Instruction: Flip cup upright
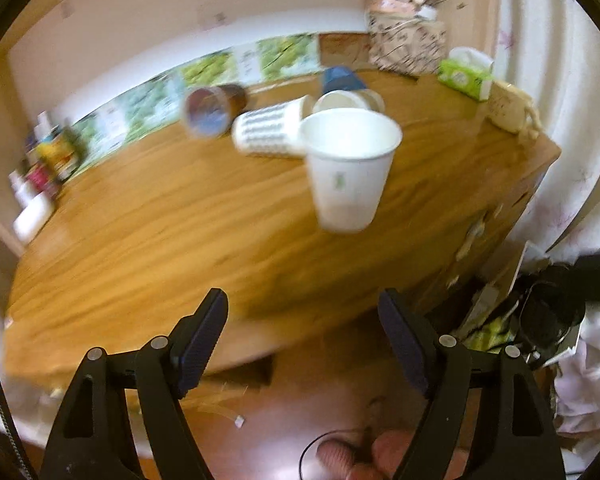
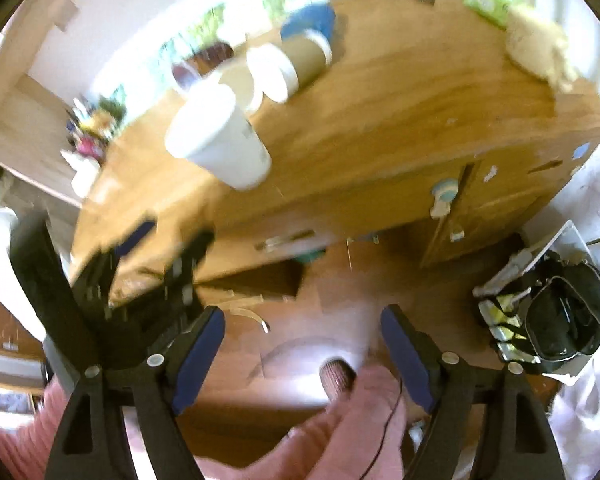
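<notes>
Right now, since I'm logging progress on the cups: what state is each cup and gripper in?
white cup: upright, mouth open upward, standing on the wooden table.
patterned cup: lying on its side.
brown cup: lying on its side, mouth toward the camera.
blue cup: blurred, position unclear.
left gripper: open, holding nothing.
right gripper: open, holding nothing.

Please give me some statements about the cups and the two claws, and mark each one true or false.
1. The plain white paper cup stands upright, mouth up. True.
2. The left claw grips that cup. False: it is open, holding nothing.
3. A white cup with dark stripes lies on its side behind it. True.
4. The right claw is shut. False: it is open.
5. The wooden table carries only one cup. False: several lie there.
</notes>
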A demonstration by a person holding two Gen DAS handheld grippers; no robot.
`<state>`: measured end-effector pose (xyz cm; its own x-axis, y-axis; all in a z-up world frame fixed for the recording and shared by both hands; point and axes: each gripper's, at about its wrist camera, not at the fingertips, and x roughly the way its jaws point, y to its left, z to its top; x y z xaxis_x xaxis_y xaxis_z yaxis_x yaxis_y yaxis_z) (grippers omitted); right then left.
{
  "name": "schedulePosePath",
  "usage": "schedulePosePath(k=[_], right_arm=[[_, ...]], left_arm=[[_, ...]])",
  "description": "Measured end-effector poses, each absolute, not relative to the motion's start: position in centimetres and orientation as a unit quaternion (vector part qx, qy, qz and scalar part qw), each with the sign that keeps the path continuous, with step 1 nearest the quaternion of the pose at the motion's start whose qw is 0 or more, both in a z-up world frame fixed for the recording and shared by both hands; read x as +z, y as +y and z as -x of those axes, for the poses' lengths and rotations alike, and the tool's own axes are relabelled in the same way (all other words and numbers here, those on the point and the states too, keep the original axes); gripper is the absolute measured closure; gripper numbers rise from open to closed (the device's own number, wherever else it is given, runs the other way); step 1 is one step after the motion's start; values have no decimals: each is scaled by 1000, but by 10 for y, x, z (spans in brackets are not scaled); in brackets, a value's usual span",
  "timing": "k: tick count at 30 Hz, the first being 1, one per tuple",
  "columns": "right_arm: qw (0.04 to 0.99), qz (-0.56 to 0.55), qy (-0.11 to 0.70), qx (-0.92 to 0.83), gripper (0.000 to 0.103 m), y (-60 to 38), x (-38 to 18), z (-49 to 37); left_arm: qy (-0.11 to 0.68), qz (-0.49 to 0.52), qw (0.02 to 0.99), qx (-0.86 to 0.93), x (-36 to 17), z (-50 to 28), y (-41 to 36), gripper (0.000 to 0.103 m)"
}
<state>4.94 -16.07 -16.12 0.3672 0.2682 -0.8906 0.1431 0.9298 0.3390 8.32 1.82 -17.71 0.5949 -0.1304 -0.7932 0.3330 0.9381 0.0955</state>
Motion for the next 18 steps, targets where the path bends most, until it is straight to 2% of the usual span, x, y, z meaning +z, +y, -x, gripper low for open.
schedulePosePath(k=[5,8,16,18], right_arm=[[847,-181,499,9,21,-154,-116,-32],[867,-176,466,1,21,-152,-83,-24],[924,-129,360,27,18,-145,-3,-4],[933,-114,341,36,13,-139,12,0]], left_arm=[[432,-108,893,-56,-122,-47,39,22],[428,-69,900,-34,-85,-31,48,22],[357,-43,933,1,-5,-13,43,22],[336,-42,941,21,5,-7,43,22]])
